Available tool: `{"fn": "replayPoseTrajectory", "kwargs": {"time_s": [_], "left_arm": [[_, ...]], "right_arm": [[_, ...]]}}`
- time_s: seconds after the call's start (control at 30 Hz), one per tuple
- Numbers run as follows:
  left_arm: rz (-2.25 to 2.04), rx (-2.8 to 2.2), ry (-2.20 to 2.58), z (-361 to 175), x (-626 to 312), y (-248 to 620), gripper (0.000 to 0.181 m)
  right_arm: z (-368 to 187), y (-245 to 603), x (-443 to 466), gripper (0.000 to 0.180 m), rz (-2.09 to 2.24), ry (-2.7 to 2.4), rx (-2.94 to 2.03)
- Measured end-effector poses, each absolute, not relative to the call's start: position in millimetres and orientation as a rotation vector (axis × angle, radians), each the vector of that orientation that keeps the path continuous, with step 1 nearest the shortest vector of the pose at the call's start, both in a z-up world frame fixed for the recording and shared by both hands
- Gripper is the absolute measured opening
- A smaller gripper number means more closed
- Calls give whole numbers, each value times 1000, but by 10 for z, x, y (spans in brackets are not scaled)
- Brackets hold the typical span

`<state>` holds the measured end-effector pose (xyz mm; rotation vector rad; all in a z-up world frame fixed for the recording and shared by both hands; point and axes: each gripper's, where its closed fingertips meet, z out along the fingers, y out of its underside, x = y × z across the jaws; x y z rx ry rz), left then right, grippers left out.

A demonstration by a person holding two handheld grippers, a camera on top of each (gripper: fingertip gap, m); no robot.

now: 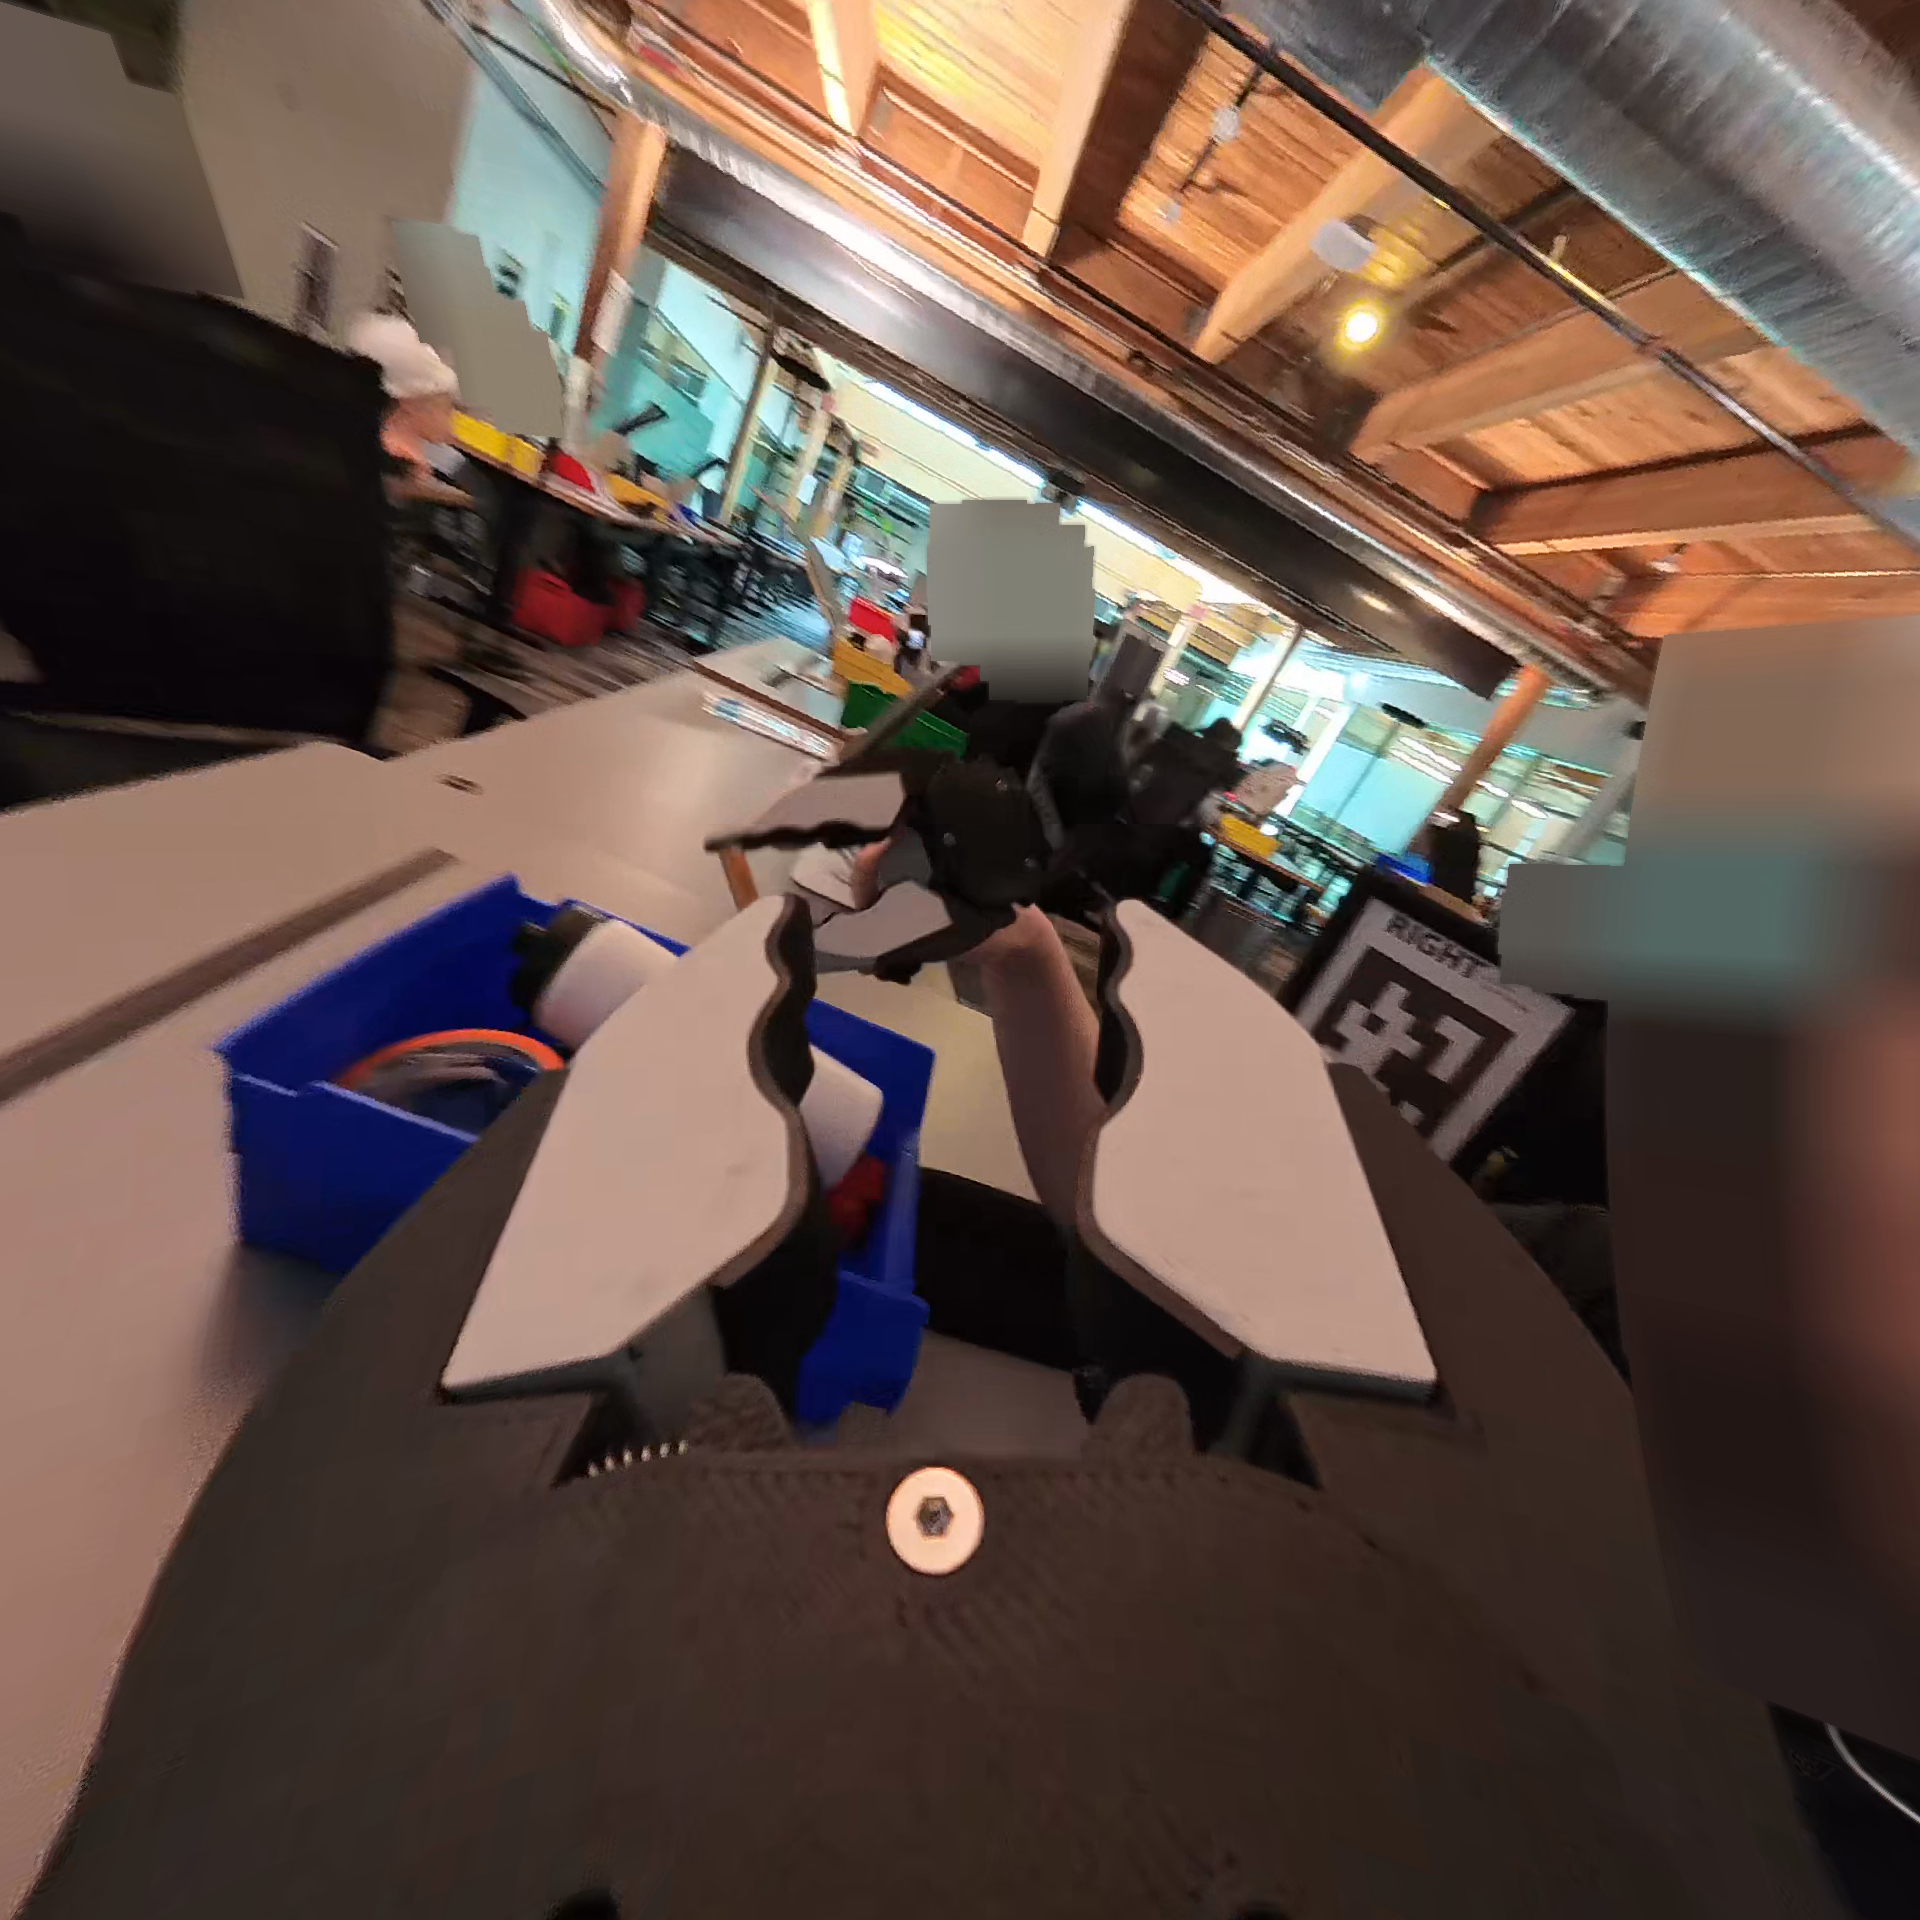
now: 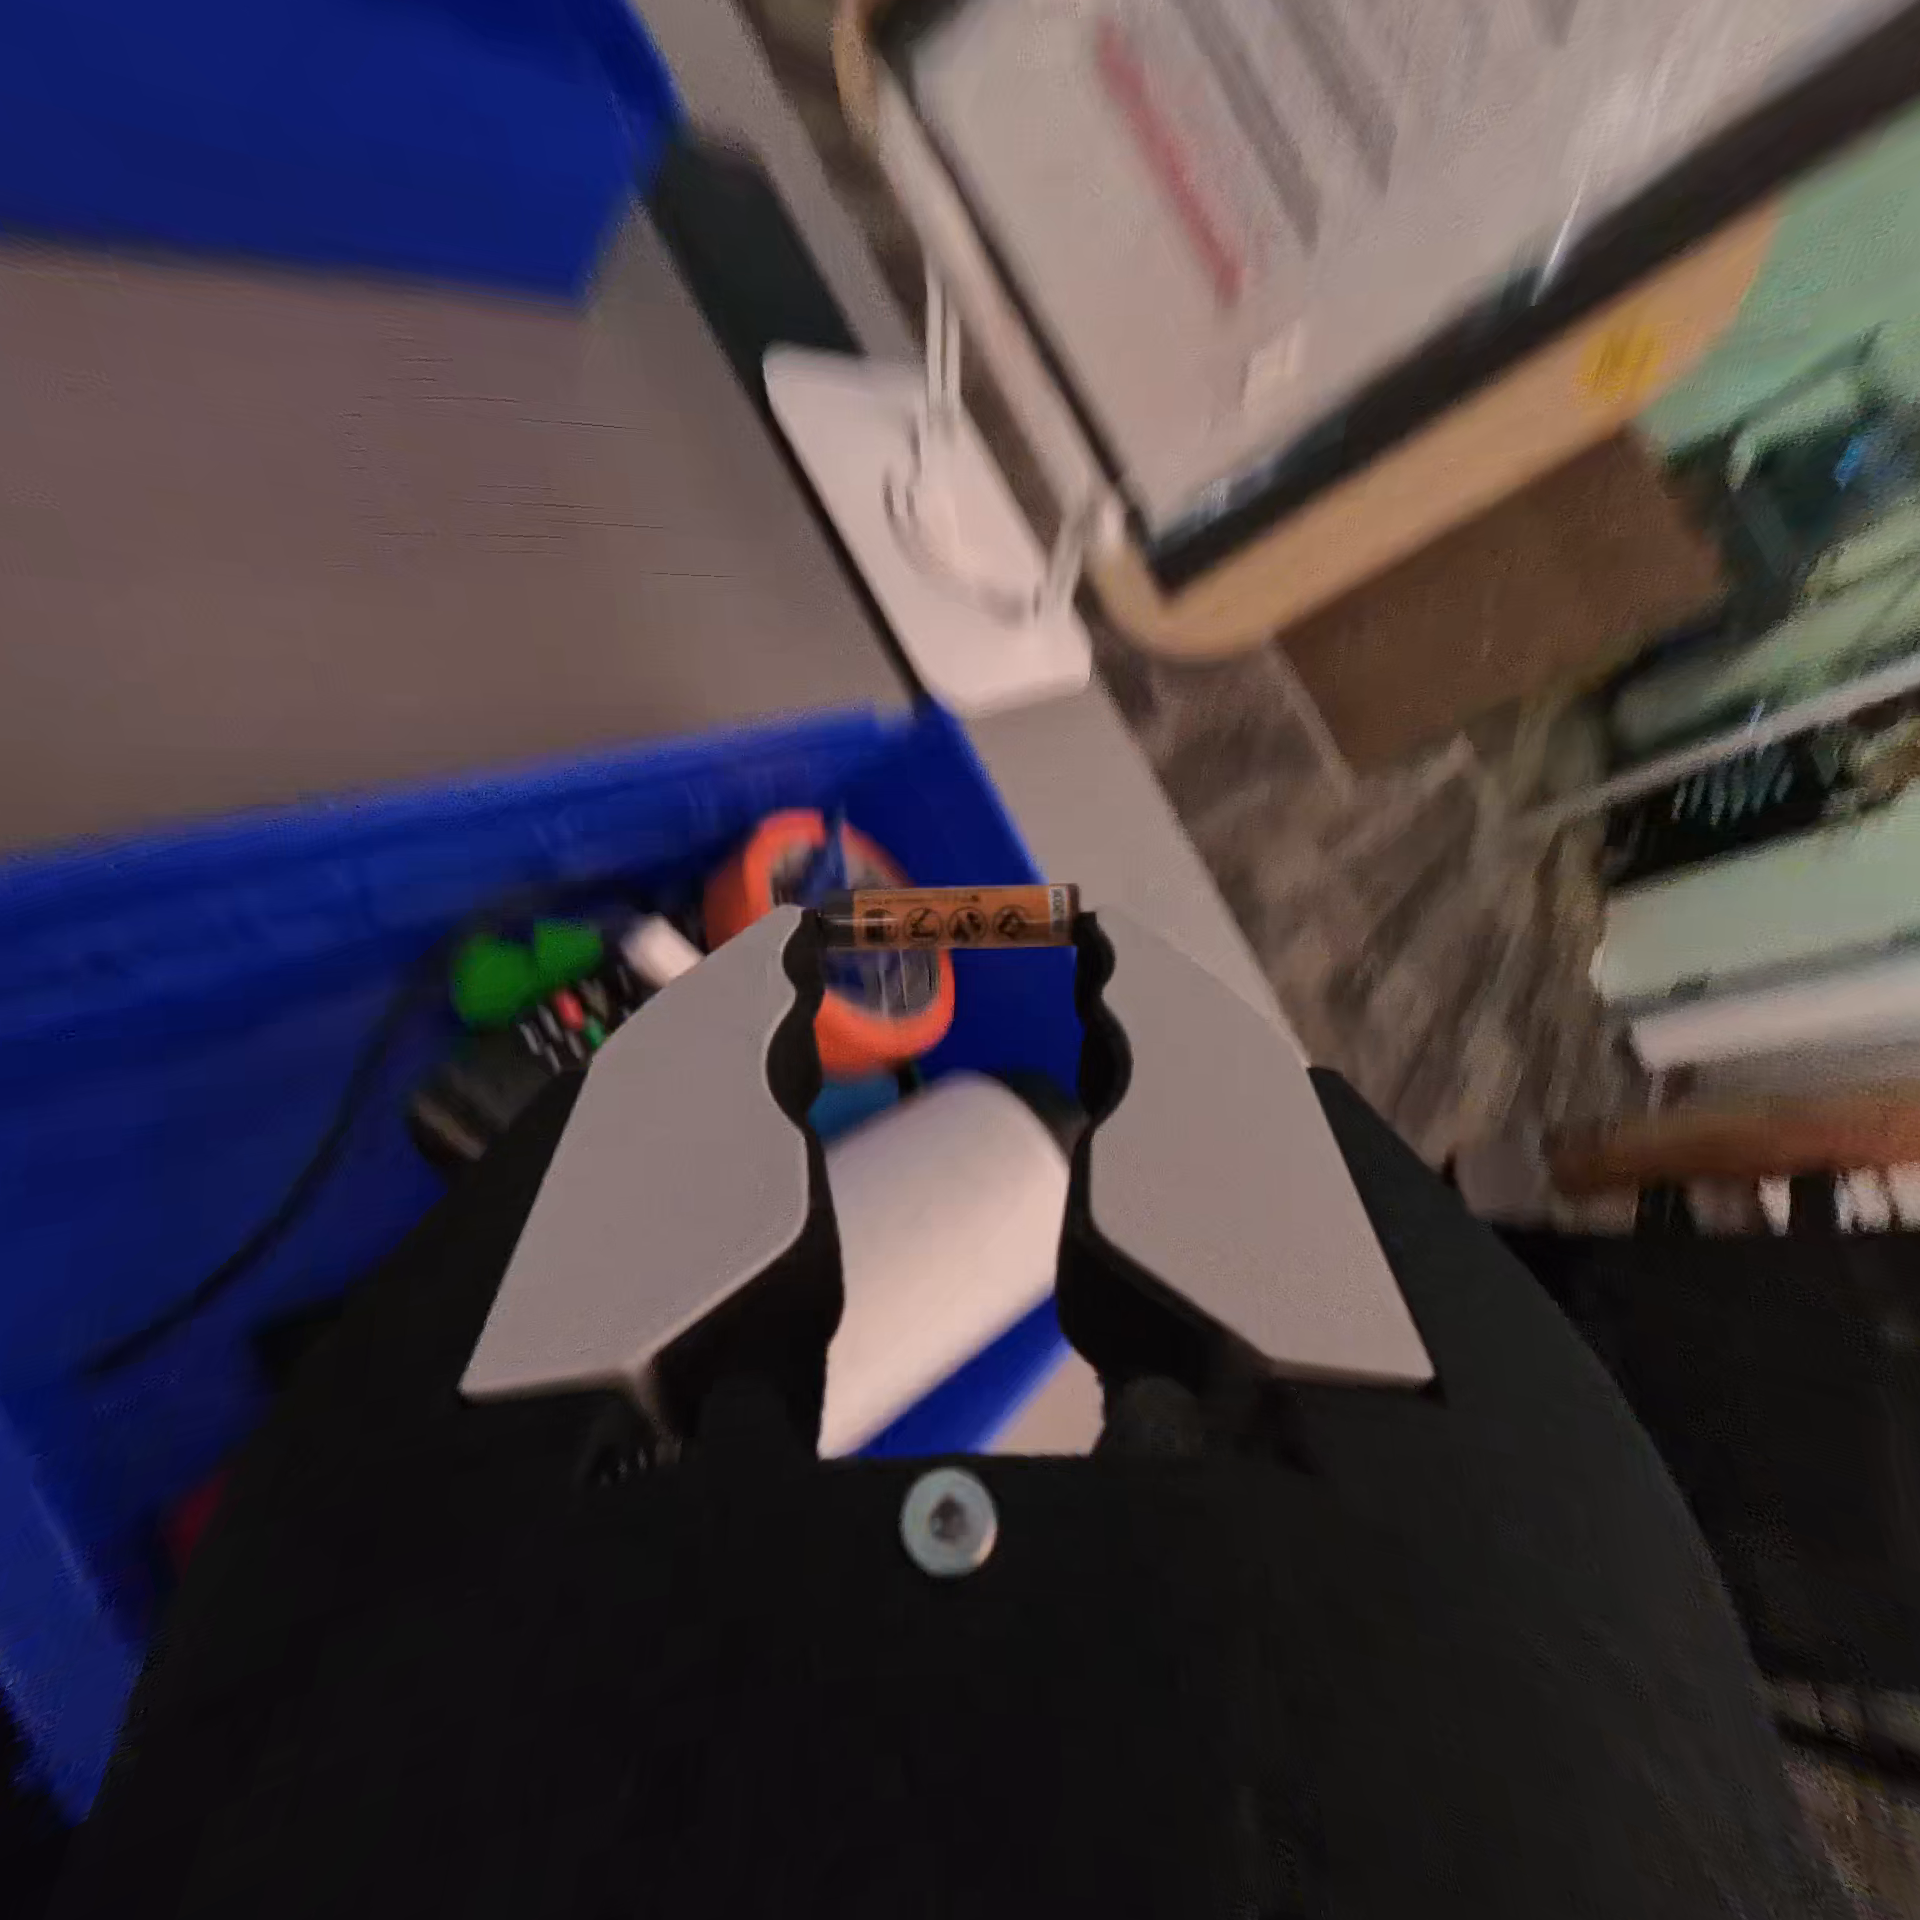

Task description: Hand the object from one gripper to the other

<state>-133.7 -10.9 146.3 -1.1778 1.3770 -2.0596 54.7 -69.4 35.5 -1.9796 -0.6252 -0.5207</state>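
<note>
Right wrist view: slim orange battery (image 2: 954, 918) (black markings) pinched endwise by right gripper (image 2: 951, 920); left gripper (image 1: 951, 940) agape, empty.

Glossy blue plastic bin (image 1: 312, 1132), matt grey table (image 1: 125, 1247)

Two blue bins (image 2: 260, 935) (image 2: 312, 125), one battery (image 2: 951, 916) (perhaps)

Right gripper (image 2: 951, 920) pinches a small orange-and-black cylindrical battery (image 2: 951, 916) crosswise at its fingertips, above a blue plastic bin (image 2: 260, 935) holding an orange tape roll (image 2: 883, 1023) and white cylinder (image 2: 935, 1226); background blurred.
</note>
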Motion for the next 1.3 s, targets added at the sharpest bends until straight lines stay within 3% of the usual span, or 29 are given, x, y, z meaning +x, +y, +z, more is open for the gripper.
{"fn": "replayPoseTrajectory", "kwargs": {"time_s": [0.23, 0.4, 0.7, 0.83, 0.97, 1.03, 1.17, 1.3], "left_arm": [[-2006, -1157, 1312, 1611, -1515, 81, 50], [-2014, -1156, 1383, 1568, -1514, -23, 49], [-1833, -1229, 1435, 1505, -1559, 31, 54], [-1295, -1481, 1301, 1316, -1762, 714, 58], [-559, -1821, 1020, 957, -2540, 1751, 70], [-539, -1969, 1019, 714, -2791, 1879, 75], [-803, -2107, 1109, 485, -2896, 1779, 64], [-511, -2309, 1033, 128, -3223, 2035, 66]], "right_arm": [[-430, -673, 923, 48, -459, -557, -2339], [-640, -693, 784, 49, -472, -702, -2440], [-237, -966, 853, 67, -608, -648, -2386], [-261, -1632, 1158, 65, -536, -349, -2589], [-484, -1918, 1207, 61, -225, -99, -2704], [-546, -1891, 1194, 56, -75, 24, -2717], [-853, -1942, 1252, 48, 0, 211, -2875], [-1004, -1942, 1137, 32, 262, 446, -2927]]}}
